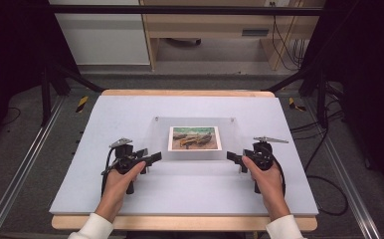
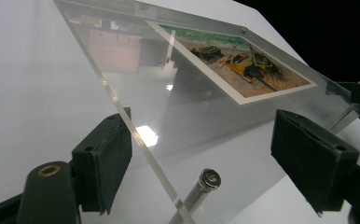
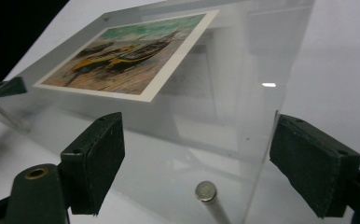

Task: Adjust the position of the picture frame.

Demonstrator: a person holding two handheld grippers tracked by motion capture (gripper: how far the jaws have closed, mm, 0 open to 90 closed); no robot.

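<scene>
At mid-bench lies the clear acrylic frame (image 1: 195,139), boat print (image 1: 194,138) sandwiched inside. The left tongs (image 1: 155,158) and right tongs (image 1: 231,157) flank its near corners, each pair gaping apart with nothing clamped. They look lined up to grab both corners for an even lift.

Clear acrylic frame (image 1: 195,138); picture (image 1: 194,138) green, yellow, brown, white border; black claws; pale-blue mat (image 1: 130,109).

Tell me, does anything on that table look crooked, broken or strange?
Nothing stands out. The clear acrylic picture frame holding a boat painting sits square on the white tabletop, showing no cracks, between two open grippers.
</scene>
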